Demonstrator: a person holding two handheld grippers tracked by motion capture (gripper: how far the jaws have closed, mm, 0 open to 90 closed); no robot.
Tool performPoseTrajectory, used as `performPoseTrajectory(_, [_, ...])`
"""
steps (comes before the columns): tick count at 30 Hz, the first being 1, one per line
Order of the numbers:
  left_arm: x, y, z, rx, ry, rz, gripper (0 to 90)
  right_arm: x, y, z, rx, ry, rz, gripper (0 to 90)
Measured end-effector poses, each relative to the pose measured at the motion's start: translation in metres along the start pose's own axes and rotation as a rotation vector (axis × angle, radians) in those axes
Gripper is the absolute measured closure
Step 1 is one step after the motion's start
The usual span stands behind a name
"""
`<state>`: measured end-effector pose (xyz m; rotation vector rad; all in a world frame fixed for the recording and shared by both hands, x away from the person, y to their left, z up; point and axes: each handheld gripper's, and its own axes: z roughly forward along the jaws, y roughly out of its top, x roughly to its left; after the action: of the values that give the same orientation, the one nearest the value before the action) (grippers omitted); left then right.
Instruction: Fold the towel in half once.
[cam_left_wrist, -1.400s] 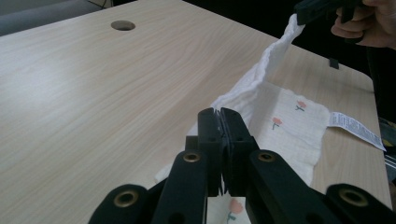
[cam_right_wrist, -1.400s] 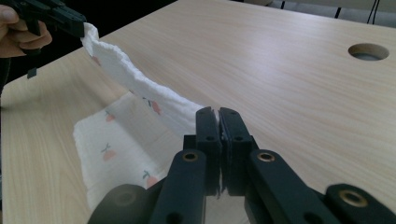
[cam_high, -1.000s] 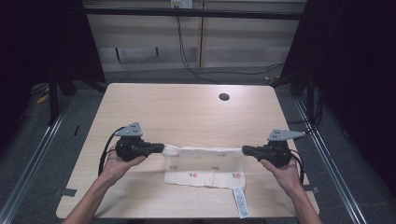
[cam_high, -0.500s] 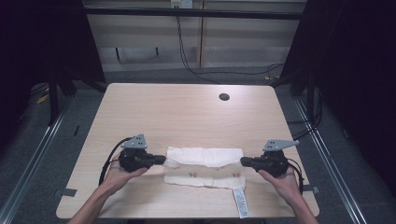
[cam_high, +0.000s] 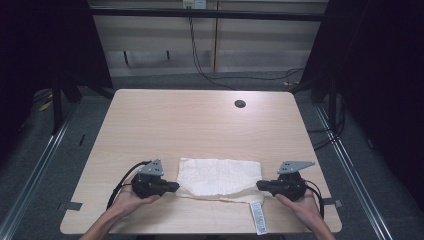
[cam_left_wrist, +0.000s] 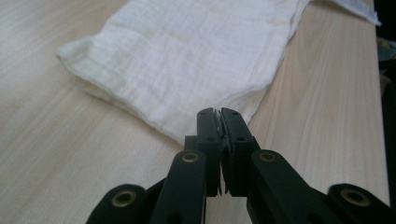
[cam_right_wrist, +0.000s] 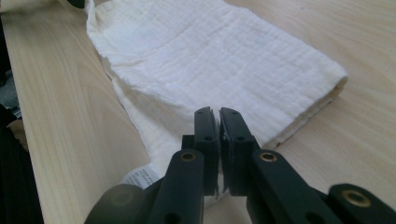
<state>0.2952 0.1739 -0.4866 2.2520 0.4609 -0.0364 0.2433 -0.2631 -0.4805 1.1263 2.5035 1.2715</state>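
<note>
A white muslin cloth (cam_high: 220, 177) lies folded on the wooden table (cam_high: 200, 125), near its front edge. My left gripper (cam_high: 176, 187) sits at the cloth's near left corner and my right gripper (cam_high: 259, 185) at its near right corner, both low over the table. In the left gripper view the jaws (cam_left_wrist: 218, 114) are pressed together with a sliver of the cloth (cam_left_wrist: 187, 56) edge between the tips. In the right gripper view the jaws (cam_right_wrist: 218, 113) are likewise closed on the edge of the cloth (cam_right_wrist: 215, 60).
The cloth's white care label (cam_high: 257, 217) lies flat toward the table's front edge, by the right gripper. A dark round cable hole (cam_high: 240, 104) sits at the far side. Bare wood stretches beyond the cloth; floor rails run along both sides.
Both grippers have come down and toward the front edge, drawing the held cloth edge over the lower layer. The cloth now lies flat and folded, hiding the printed layer seen before.
</note>
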Motion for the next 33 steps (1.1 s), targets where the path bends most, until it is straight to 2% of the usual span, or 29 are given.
performPoseTrajectory(4, [0.001, -0.001, 0.0, 0.014, -0.008, 0.01, 86.1, 0.001, -0.004, 0.001, 0.029, 0.003, -0.001, 85.4])
performPoseTrajectory(8, [-0.003, -0.001, 0.0, 0.02, -0.028, 0.015, 82.0, 0.003, -0.004, 0.002, 0.039, 0.018, 0.001, 82.8])
performPoseTrajectory(10, [-0.004, 0.0, 0.0, 0.0, -0.042, 0.004, 80.6, 0.003, -0.004, 0.002, 0.037, 0.016, 0.004, 80.1])
performPoseTrajectory(11, [-0.004, 0.001, -0.002, 0.009, -0.048, 0.014, 79.6, 0.003, -0.004, 0.001, 0.03, 0.011, 0.0, 78.6])
performPoseTrajectory(12, [-0.003, 0.002, -0.005, -0.001, -0.047, 0.009, 79.0, 0.005, -0.003, -0.001, 0.012, -0.009, -0.006, 77.0])
performPoseTrajectory(16, [-0.001, 0.003, -0.015, -0.053, -0.031, -0.02, 78.2, 0.009, 0.003, -0.009, -0.043, -0.01, -0.007, 72.5])
performPoseTrajectory(20, [0.003, 0.007, -0.019, -0.095, -0.027, -0.046, 76.6, 0.006, 0.004, -0.008, -0.043, -0.032, 0.007, 71.0])
performPoseTrajectory(24, [0.009, 0.012, -0.015, -0.082, 0.001, -0.052, 75.3, 0.003, 0.006, 0.0, -0.028, -0.043, 0.006, 67.3])
performPoseTrajectory(27, [0.015, 0.015, -0.006, -0.068, 0.005, -0.068, 73.7, 0.001, 0.009, 0.007, -0.021, -0.056, 0.009, 61.3])
performPoseTrajectory(29, [0.018, 0.015, 0.004, -0.036, -0.015, -0.081, 72.4, -0.002, 0.011, 0.012, -0.015, -0.06, 0.017, 57.7])
performPoseTrajectory(33, [0.017, 0.011, 0.019, 0.043, -0.013, -0.062, 71.6, -0.004, 0.011, 0.018, 0.003, -0.073, 0.02, 54.0])
